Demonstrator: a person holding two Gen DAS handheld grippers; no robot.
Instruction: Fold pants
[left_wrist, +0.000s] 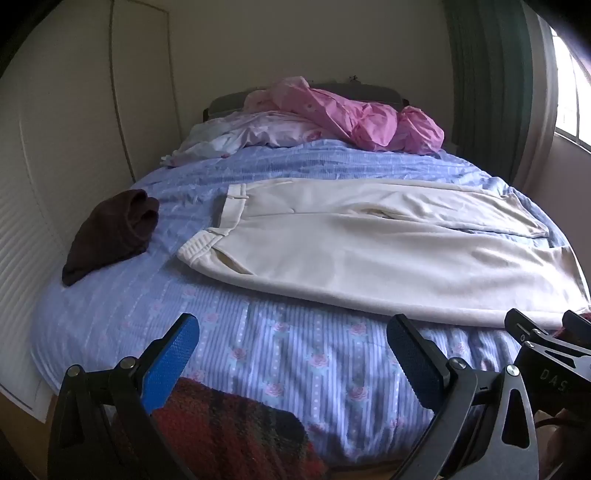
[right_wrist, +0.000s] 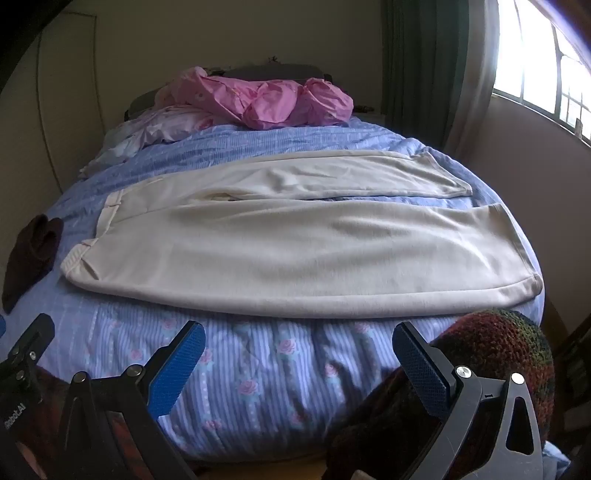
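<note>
Cream pants (left_wrist: 369, 243) lie flat across the bed, waistband to the left, two legs stretching right; they also show in the right wrist view (right_wrist: 288, 251). My left gripper (left_wrist: 291, 343) is open and empty, held above the bed's near edge, short of the pants. My right gripper (right_wrist: 297, 350) is open and empty, also short of the near leg. The right gripper's body shows at the right edge of the left wrist view (left_wrist: 546, 347).
The bed has a blue floral striped cover (left_wrist: 295, 362). A dark brown folded garment (left_wrist: 110, 232) lies to the left of the pants. Pink bedding (left_wrist: 351, 114) is heaped at the headboard. A window (right_wrist: 546, 66) and green curtain are on the right, wardrobe doors on the left.
</note>
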